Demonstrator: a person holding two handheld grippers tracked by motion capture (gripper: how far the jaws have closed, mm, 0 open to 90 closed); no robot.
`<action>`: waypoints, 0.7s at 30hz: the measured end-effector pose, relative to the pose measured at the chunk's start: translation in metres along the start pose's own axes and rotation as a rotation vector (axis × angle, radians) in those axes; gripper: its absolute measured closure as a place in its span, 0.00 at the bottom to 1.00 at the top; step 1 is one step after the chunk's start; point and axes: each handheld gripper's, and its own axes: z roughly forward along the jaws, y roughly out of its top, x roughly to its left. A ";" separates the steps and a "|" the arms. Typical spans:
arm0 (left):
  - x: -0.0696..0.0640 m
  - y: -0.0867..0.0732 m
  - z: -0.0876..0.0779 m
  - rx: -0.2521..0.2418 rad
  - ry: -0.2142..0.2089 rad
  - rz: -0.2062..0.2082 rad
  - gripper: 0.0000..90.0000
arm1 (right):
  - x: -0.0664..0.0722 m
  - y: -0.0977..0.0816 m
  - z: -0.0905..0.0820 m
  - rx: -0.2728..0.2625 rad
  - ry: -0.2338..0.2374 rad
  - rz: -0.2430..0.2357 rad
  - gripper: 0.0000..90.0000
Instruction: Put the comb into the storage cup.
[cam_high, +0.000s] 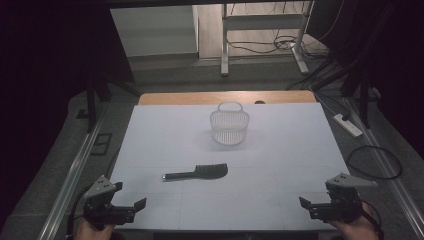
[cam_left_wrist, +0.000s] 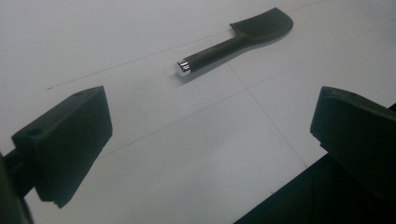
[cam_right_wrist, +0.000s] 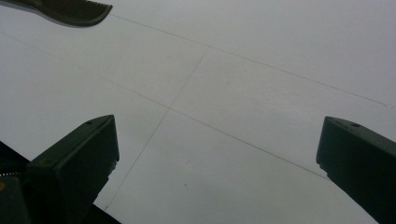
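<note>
White tabletop (cam_high: 280, 150) before us bears a light, stiff comb (cam_high: 197, 173), best gripped at its slim handle, while our left gripper (cam_high: 131, 206) and right gripper (cam_high: 306, 204) hang wide open, empty.

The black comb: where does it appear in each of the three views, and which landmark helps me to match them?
High view: the black comb lies at the centre of the white table, in front of the white basket.
Left gripper view: top, right of centre, handle end nearest.
Right gripper view: top left corner, toothed end.
Shared landmark: the thin seam lines on the table.
</note>
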 end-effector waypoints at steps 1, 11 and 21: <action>0.000 0.000 0.000 0.000 -0.001 -0.001 0.00 | 0.000 0.000 0.000 -0.001 0.000 -0.001 0.00; 0.000 0.003 0.002 0.009 0.003 0.020 0.00 | 0.001 0.000 0.001 0.004 0.002 -0.013 0.00; -0.002 0.009 0.009 0.029 -0.016 0.031 0.00 | 0.001 0.000 0.000 0.004 0.004 -0.010 0.00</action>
